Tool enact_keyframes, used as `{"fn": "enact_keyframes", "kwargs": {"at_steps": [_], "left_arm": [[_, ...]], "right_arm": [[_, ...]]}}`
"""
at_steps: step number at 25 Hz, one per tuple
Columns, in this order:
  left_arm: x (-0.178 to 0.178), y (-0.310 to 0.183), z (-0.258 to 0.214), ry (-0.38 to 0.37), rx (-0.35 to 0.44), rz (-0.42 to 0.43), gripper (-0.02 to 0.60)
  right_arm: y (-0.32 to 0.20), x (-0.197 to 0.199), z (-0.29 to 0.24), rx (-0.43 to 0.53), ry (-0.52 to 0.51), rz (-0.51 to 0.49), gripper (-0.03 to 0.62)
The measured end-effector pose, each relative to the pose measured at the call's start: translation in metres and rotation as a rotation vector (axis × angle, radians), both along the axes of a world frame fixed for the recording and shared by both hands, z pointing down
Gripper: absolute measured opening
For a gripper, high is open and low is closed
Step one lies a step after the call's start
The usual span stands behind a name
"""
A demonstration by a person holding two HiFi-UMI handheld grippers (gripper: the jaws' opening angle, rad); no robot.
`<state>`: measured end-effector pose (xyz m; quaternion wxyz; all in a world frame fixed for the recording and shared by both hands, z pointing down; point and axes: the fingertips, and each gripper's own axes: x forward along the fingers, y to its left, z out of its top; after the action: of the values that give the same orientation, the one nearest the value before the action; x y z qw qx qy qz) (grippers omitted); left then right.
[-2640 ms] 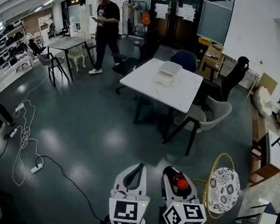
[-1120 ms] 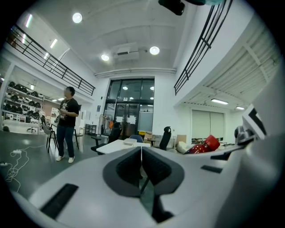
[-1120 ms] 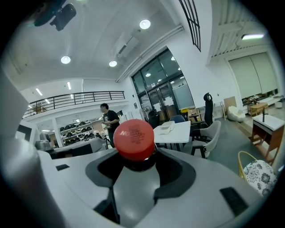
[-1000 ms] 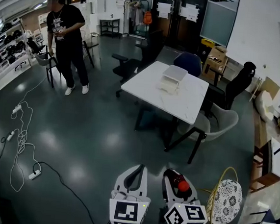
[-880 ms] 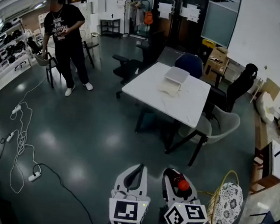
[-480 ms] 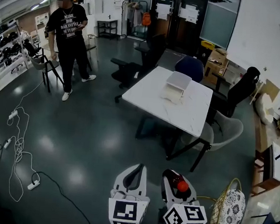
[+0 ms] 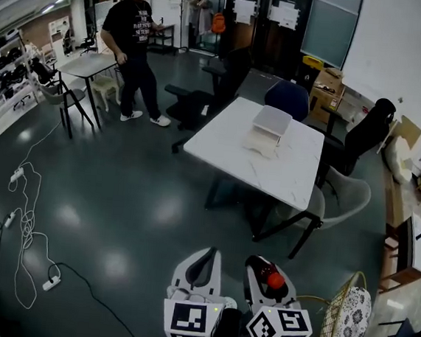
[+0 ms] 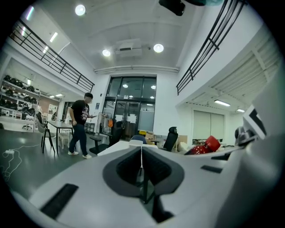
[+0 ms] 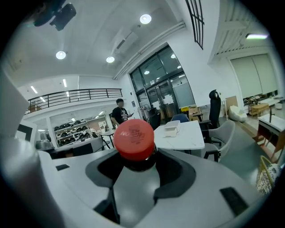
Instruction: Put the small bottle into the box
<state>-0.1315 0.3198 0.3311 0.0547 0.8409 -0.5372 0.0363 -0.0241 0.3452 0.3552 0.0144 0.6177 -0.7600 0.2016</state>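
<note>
Table point(image 7: 271, 159), white, rectangular, standing mid-room. Person point(image 7: 138, 35), black shirt, on foot well beyond the table's far left corner. Box point(image 7: 267, 129), white, resting on the table toward its far edge. Left gripper point(image 8: 141, 156), jaws pressed together, nothing between them. Right gripper point(image 9: 133, 164), jaws clamped on small bottle point(image 9: 133, 138), red-capped, carried well apart from the box.

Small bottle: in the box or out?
Out. The small bottle, red cap on, is clamped in the right gripper; the box sits apart on the white table.
</note>
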Motion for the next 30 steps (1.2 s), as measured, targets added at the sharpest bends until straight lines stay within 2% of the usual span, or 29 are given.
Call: {"fn": "enact_keyframes", "kwargs": {"at_steps": [9,23,30], "left_arm": [[0.017,-0.058,0.008,-0.001,-0.024,-0.015,0.02],[0.069,-0.188,-0.001,-0.015,-0.016,-0.08,0.02],[0.097,-0.238,-0.008,-0.024,-0.013,-0.096,0.02]], "right_arm": [[-0.061,0.018,0.005,-0.022,0.003,-0.017,0.228],[-0.197,0.068,-0.003,-0.015,-0.008,-0.092,0.229],[-0.252,0.097,-0.008,-0.015,-0.017,-0.111,0.228]]}}
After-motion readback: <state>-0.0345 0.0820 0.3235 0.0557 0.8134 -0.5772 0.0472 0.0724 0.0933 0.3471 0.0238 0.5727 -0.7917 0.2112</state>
